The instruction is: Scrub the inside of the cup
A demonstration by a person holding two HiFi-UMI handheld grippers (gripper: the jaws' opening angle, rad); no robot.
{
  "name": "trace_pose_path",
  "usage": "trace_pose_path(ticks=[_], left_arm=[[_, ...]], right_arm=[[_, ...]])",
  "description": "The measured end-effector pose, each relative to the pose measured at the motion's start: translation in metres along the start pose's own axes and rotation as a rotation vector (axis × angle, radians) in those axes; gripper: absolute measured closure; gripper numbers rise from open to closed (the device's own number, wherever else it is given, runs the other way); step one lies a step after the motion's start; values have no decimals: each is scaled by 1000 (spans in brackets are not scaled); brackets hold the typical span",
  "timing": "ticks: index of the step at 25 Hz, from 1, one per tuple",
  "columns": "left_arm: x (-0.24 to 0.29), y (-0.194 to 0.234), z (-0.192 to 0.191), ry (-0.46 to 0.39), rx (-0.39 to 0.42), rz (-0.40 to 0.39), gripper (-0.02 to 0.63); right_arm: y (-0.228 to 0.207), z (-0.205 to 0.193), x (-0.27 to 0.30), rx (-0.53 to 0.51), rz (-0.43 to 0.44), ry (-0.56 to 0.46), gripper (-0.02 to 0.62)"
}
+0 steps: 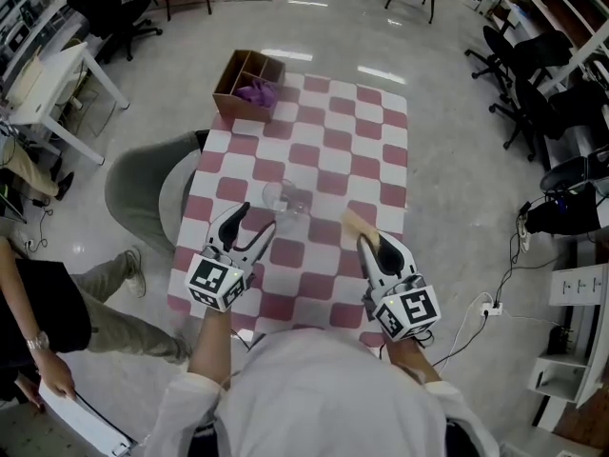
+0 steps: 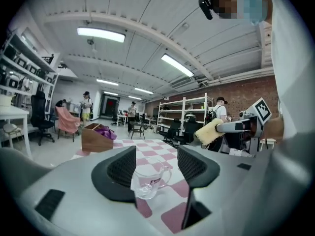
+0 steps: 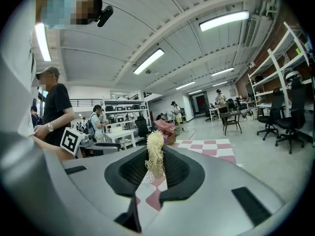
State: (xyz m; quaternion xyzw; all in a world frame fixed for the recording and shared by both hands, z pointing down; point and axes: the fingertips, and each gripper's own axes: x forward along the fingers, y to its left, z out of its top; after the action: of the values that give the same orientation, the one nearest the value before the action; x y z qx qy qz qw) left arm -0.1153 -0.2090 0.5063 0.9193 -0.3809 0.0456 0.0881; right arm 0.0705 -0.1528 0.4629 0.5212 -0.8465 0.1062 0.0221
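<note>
Cup of clear glass stands on the checked table, between the half-parted jaws of my left gripper, which do not seem to press it yet. I judge it light, hard, slick and breakable, so I'd clamp across its body, gently. Further right, my right gripper is closed on a soft yellow sponge.

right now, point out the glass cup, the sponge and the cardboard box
glass cup (image 2: pixel 147 182), left gripper view, on its clear side wall
sponge (image 3: pixel 155 151), right gripper view, on its yellow fibrous edge
cardboard box (image 2: pixel 94 141), left gripper view, on its brown side wall
</note>
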Motion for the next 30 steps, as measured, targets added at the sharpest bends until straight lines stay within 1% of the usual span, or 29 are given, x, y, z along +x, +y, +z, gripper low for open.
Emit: trace_pose_path(ticks=[2,5,7,11,15,17,19,23,26,28,30], left_arm=[[4,-2,-9,23,-1,-27,338],[8,-3,-20,32,41,-42,260],[11,-3,-26,34,64,-55,242],[18,1,-39,68,77,-67,231],[27,12,-50,91,49,-53,222],[31,17,-55,104,57,-50,218],[35,18,-61,119,71,-65,215],[44,15,-74,147,104,-127,209],[52,21,-85,172,98,-125,207],[56,25,-89,176,92,-120,207],[61,24,-91,173,99,-131,207]], right_arm=[[-1,-1,0,0,-1,1,509],[0,-1,-1,-1,-1,3,509],[-1,-2,-2,-3,-2,6,509],[0,-4,-2,-7,-3,12,509],[0,-5,-1,-13,0,21,509],[0,-5,-1,-12,0,26,509],[1,-7,1,-11,4,31,509],[1,-9,2,-9,3,43,509],[1,-7,3,-12,3,43,509],[1,-7,4,-14,3,45,509],[0,-9,4,-12,4,45,509]])
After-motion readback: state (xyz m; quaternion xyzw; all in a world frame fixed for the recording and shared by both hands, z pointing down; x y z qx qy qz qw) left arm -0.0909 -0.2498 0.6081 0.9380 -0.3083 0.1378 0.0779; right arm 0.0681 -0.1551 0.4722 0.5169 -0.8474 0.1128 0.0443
